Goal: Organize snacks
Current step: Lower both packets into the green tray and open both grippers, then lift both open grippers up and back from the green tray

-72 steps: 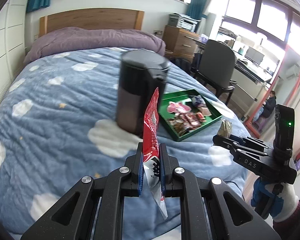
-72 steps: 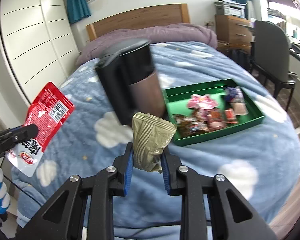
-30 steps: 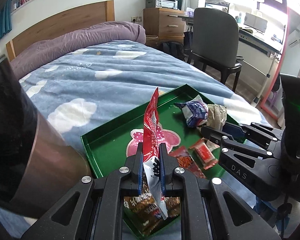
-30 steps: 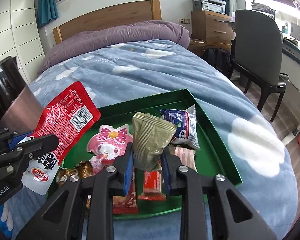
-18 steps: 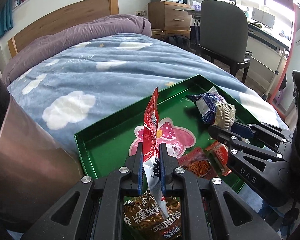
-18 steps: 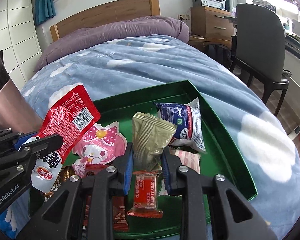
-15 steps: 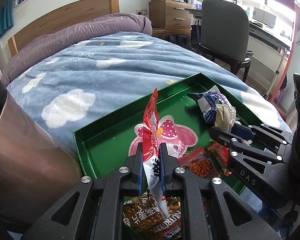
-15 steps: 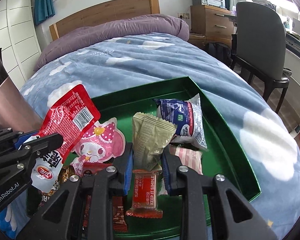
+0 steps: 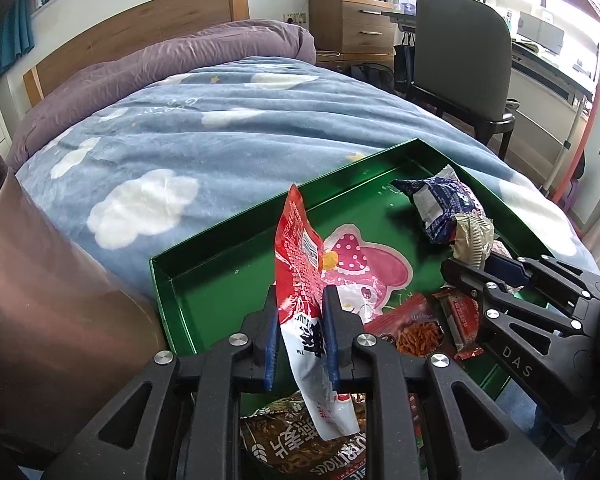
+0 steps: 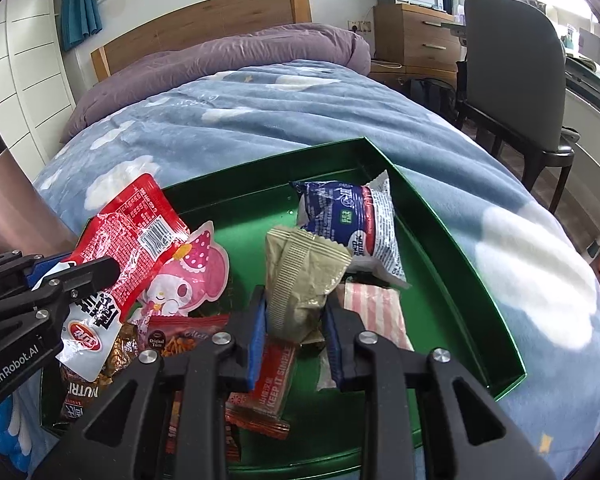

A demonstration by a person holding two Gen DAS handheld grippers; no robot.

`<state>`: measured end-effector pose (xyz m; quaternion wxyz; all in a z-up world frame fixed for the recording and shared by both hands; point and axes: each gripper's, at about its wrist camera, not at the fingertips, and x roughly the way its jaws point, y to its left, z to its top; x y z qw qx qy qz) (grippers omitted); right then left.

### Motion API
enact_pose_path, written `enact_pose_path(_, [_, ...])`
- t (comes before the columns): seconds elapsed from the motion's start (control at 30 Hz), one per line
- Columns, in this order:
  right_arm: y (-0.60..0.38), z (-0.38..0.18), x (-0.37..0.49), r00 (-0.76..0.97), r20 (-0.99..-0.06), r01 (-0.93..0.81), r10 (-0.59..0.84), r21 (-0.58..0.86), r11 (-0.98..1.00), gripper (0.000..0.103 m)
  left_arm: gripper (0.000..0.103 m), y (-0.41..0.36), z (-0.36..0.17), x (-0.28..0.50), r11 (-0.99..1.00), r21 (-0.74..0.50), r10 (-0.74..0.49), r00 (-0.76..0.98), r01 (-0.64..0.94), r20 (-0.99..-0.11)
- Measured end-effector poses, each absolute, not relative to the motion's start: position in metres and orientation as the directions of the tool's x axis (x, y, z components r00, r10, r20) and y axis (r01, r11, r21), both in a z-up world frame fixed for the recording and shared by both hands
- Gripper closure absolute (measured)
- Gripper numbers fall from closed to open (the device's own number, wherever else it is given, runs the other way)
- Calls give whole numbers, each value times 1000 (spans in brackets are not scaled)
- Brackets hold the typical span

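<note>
A green tray (image 9: 220, 272) (image 10: 456, 276) lies on the bed with several snack packets in it. My left gripper (image 9: 300, 300) (image 10: 112, 270) hovers over the tray's left part with a red and white snack packet (image 9: 298, 252) (image 10: 136, 224) upright between its pads; its jaws are opening and the packet leans, still touching them. My right gripper (image 10: 294, 300) (image 9: 452, 270) is over the tray's middle. An olive foil packet (image 10: 304, 272) (image 9: 472, 236) sits between its pads, and these jaws are opening too.
In the tray lie a blue and white packet (image 10: 352, 220), a pink cartoon packet (image 10: 188, 276), a striped pink one (image 10: 376, 308) and red bars (image 10: 276, 372). A brown metallic cylinder (image 9: 40, 300) stands left of the tray. A dark chair (image 9: 460, 60) is beside the bed.
Both grippers came down over the tray with their packets. The left jaws have parted slightly and the red packet now leans and twists between them.
</note>
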<state>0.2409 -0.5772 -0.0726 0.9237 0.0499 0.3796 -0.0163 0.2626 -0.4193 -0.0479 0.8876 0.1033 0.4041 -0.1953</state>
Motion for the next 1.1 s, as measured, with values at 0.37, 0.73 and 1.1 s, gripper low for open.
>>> enact_pose_path(0.37, [-578,-70,241,708,-707,85,-3,82,993,52,82,-418,-49,265,908,33,-245,594,418,-766])
enact_pose_path(0.73, [-579,-55,227,718,-696,106,-23,77,991,25,58,-418,-34,251,904,50,-253,625,425,-738])
enact_pose_path(1.1, [-580,-30,191,732,-679,134,-49,73,988,19,55,-409,-5,216,889,27,-302,632,456,-713])
